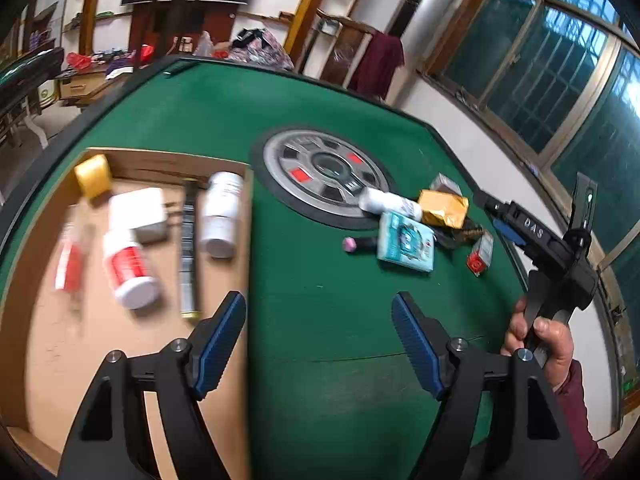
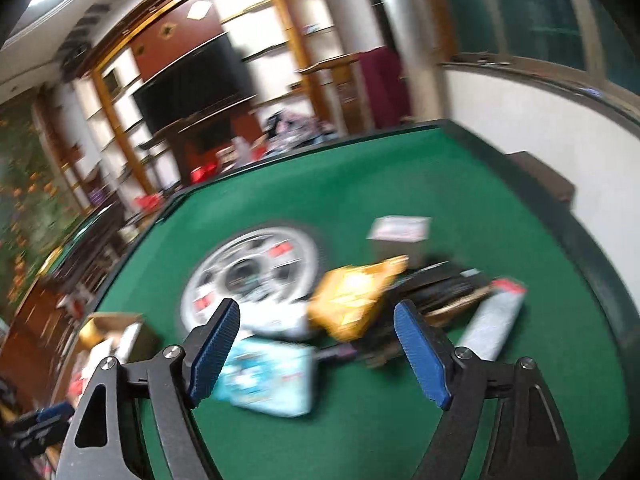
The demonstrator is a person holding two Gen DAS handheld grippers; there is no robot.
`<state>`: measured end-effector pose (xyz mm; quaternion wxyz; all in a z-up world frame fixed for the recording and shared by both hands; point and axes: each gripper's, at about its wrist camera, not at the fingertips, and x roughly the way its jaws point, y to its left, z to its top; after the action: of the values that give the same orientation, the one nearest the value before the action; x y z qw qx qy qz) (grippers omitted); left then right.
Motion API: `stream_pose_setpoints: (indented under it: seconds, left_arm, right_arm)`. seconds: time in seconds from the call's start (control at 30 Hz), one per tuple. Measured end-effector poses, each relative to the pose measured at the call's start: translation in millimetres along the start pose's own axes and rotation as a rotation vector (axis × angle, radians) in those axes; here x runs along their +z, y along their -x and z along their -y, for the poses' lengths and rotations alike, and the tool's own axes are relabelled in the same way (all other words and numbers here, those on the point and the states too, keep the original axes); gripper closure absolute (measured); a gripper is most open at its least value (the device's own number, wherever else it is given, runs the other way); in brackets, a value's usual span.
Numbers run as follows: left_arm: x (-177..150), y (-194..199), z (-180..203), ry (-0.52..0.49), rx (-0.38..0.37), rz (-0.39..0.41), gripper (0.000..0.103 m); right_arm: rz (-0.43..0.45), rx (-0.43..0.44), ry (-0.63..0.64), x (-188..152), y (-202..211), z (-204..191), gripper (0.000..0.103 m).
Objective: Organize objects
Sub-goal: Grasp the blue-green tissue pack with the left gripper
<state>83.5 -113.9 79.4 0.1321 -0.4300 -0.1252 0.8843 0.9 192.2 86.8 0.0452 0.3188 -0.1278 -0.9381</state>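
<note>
A cardboard tray (image 1: 40,344) at the left of the green table holds two white bottles (image 1: 222,214), a white box (image 1: 140,212), a yellow block (image 1: 93,176) and a long dark tube (image 1: 188,248). A loose pile lies to the right: a light blue packet (image 1: 406,242), a gold packet (image 1: 443,208), a white bottle (image 1: 386,202), a small red box (image 1: 480,254) and a pink-tipped dark stick (image 1: 360,245). My left gripper (image 1: 318,340) is open and empty over the tray's right edge. My right gripper (image 2: 316,344) is open and empty above the blue packet (image 2: 272,376) and gold packet (image 2: 348,300).
A round silver hub (image 1: 324,172) sits in the table's middle. The right hand-held gripper body (image 1: 536,240) and hand (image 1: 548,340) hover at the table's right edge. A wall and windows lie to the right, shelves and a television behind. The right wrist view is motion-blurred.
</note>
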Motion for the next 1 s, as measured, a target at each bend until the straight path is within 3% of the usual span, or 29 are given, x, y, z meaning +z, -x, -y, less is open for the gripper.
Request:
stream_pose_setpoints:
  seconds: [0.2,0.33,0.43,0.57,0.63,0.77,0.83,1.0]
  left_arm:
    - [17,-42,46,-0.11,-0.016,-0.005,0.028]
    - [43,-75,73,-0.186,-0.076,0.007,0.028]
    - [60,-110,82,-0.185,-0.081,-0.028,0.028]
    - [67,-146,87,-0.139,-0.143,-0.123,0.028]
    - [61,-152,90,-0.139,-0.213,-0.178,0.029]
    - [37,-133,106,-0.207,-0.426,-0.275,0.029]
    - [29,-120,113,-0.273,-0.398,-0.263,0.029]
    - [7,-105,148,-0.544,-0.214,-0.164,0.028]
  right_arm:
    - [-0.001,0.003,-0.079,-1,-7,37,0.019]
    - [-0.035,0.045,-0.127,0,-11,45,0.019]
    - [-0.021,0.048,-0.121,2,-11,43,0.018]
    - [-0.02,0.042,-0.118,1,-12,42,0.018]
    - [-0.021,0.043,-0.124,1,-13,43,0.018]
    - [-0.022,0.045,-0.156,2,-14,50,0.018]
    - [-0.024,0.044,-0.175,1,-14,54,0.017]
    - [-0.024,0.041,-0.231,1,-13,66,0.017]
